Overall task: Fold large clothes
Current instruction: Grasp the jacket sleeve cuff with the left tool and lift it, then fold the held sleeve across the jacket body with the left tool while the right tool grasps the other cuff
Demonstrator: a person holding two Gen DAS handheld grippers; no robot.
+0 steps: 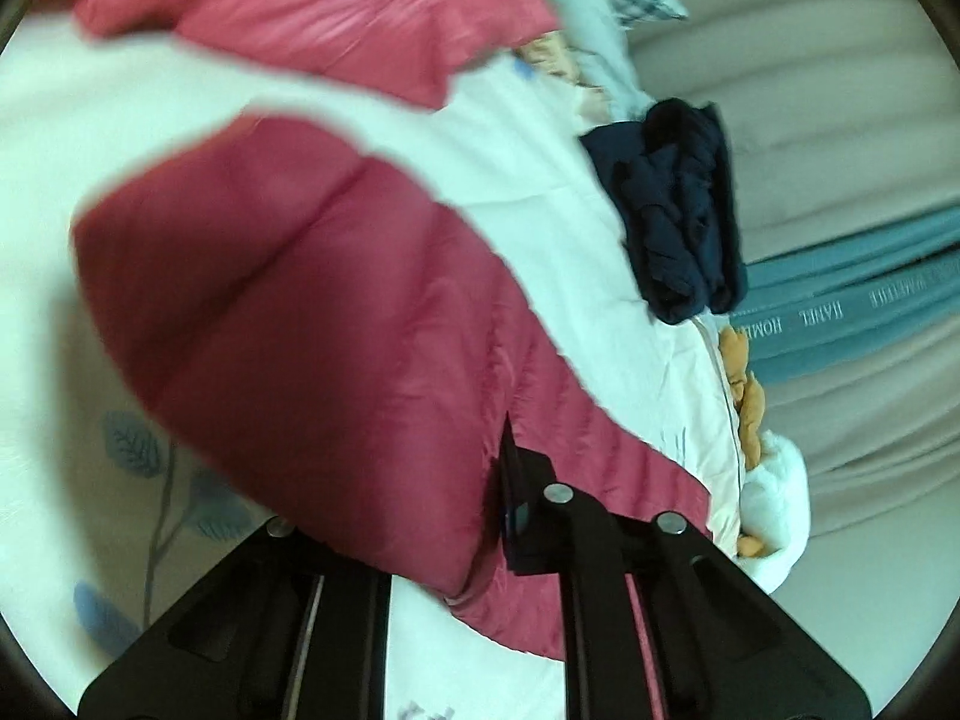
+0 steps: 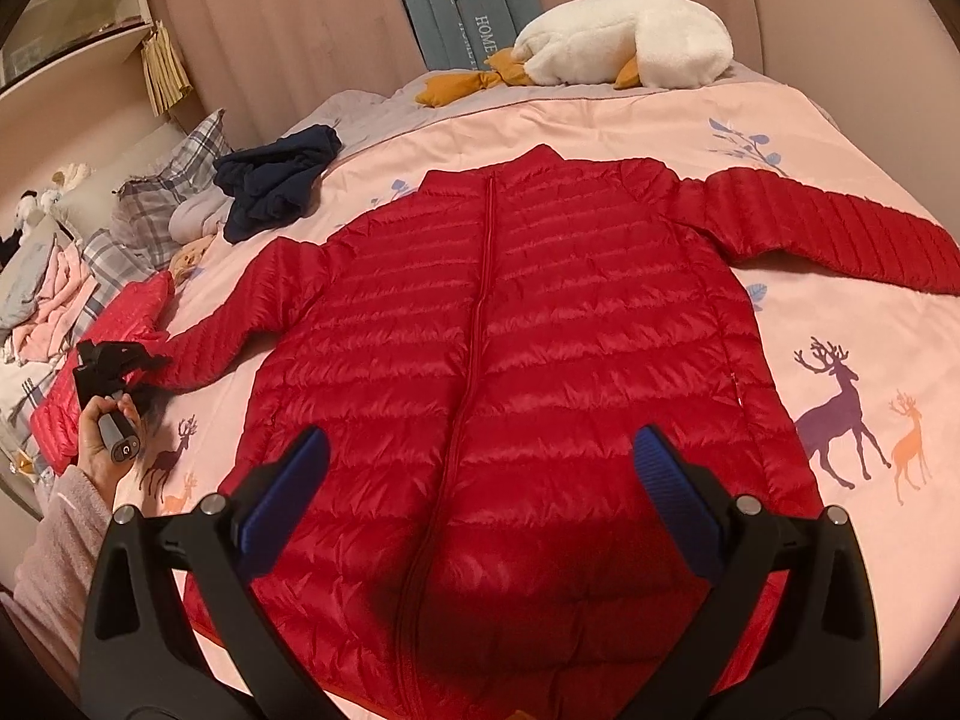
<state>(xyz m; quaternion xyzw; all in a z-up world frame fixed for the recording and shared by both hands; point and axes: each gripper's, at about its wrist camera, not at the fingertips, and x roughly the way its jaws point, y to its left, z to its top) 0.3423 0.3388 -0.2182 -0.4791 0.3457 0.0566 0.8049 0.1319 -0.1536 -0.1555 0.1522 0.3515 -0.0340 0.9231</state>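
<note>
Now the red jacket lies flat mid-bed, zipper running away from the spread, empty right claw at the hem; the left claw, pressed together, seems to pinch the sleeve cuff near the bed's left edge.

Jacket flat on bedspread

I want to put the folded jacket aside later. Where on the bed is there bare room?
Bare quilt lies between the red jacket collar and the white plush goose, and right of the hem by the printed deer. The left side is crowded: navy garment, plaid pillows, another red garment.
</note>
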